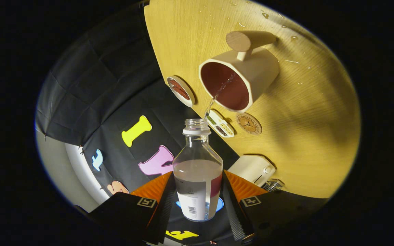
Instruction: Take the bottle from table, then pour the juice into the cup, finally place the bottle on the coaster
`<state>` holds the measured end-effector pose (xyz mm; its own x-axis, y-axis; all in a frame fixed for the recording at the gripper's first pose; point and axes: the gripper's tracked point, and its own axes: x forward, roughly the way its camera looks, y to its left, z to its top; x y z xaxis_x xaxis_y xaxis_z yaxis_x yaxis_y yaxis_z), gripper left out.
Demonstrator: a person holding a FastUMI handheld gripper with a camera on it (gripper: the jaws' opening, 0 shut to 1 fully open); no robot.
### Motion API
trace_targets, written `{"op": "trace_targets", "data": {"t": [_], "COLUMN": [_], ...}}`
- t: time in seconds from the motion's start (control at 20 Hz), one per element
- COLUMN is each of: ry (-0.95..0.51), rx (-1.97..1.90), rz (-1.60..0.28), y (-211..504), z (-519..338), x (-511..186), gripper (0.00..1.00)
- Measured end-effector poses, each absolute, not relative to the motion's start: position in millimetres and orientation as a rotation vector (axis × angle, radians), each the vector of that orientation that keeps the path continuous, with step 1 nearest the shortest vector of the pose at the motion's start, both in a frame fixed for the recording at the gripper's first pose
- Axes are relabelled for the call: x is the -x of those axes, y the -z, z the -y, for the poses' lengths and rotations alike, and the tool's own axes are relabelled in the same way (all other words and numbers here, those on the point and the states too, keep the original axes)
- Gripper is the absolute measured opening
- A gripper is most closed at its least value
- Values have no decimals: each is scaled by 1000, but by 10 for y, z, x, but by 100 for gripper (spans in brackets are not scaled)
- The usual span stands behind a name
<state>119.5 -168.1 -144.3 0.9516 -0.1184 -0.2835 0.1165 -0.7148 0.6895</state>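
Note:
My gripper (197, 191) is shut on a clear bottle (197, 171), with both fingers pressing on its labelled lower body. The bottle has no cap and is tipped over, and the whole view is rolled with it. A thin stream of juice (217, 94) runs from its mouth into the cream cup (239, 80), which has a dark red inside and a thick round handle. The cup stands on the wooden table (303, 136) just beyond the bottle mouth. A round brown coaster (248, 124) lies on the table beside the cup's base.
A small round dish (181, 90) with dark contents and a little divided tray (220, 124) sit near the table edge by the cup. A white box-like device (251, 169) lies close to the fingers. Water drops dot the table past the cup.

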Motion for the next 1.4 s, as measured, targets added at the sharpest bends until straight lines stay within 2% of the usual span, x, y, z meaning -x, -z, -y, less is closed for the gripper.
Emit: {"op": "trace_targets", "data": {"t": [1.4], "ry": [432], "rx": [-2418], "rz": [43], "y": [1389], "z": [1735], "x": [-1154], "gripper": [75]}}
